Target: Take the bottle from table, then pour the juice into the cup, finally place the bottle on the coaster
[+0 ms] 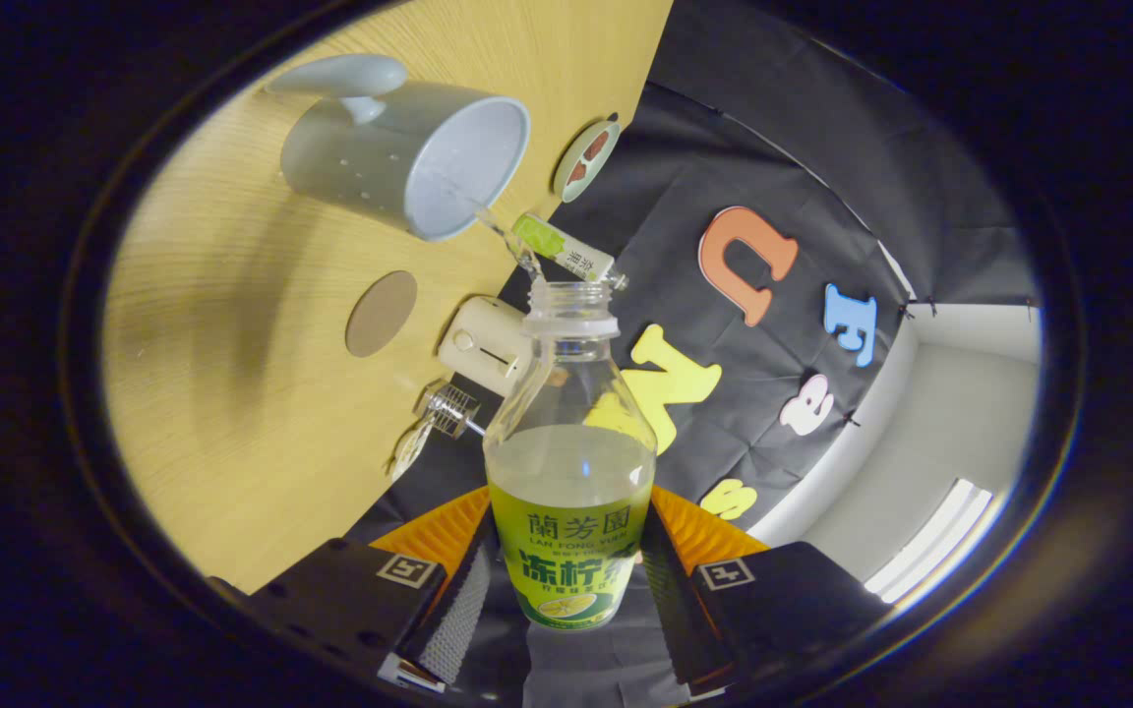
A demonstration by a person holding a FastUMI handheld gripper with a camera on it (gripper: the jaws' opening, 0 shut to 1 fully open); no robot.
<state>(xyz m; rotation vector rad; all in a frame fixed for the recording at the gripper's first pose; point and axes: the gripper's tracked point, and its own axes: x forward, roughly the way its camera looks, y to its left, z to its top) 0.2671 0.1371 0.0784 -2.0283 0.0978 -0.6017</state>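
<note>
Gripper view is showing the tool (566, 580) clamping the bottle (571, 462), with both fingers (458, 600) pressing against the green label on either side of its lower body. The bottle is standing out straight ahead along the fingers, its uncapped neck pointing away from them, and the whole scene is appearing rolled over, so the wooden surface (232, 393) is rising like a wall beside it. Pale juice (566, 457) is sitting in the lower part of the bottle, up to about the shoulder, while a thin stream (507, 241) is leaving the mouth and arcing into the open mouth of the grey cup (409, 157), which is standing on the surface just beyond the bottle's neck, handle turned away. A round brown coaster (382, 313) is lying flat on the surface near the cup, apart from it. Nearer the surface's edge a cream-coloured device (483, 346) and a small clear glass item (448, 408) are sitting, and a small dish (586, 157) is resting by the far edge.
</note>
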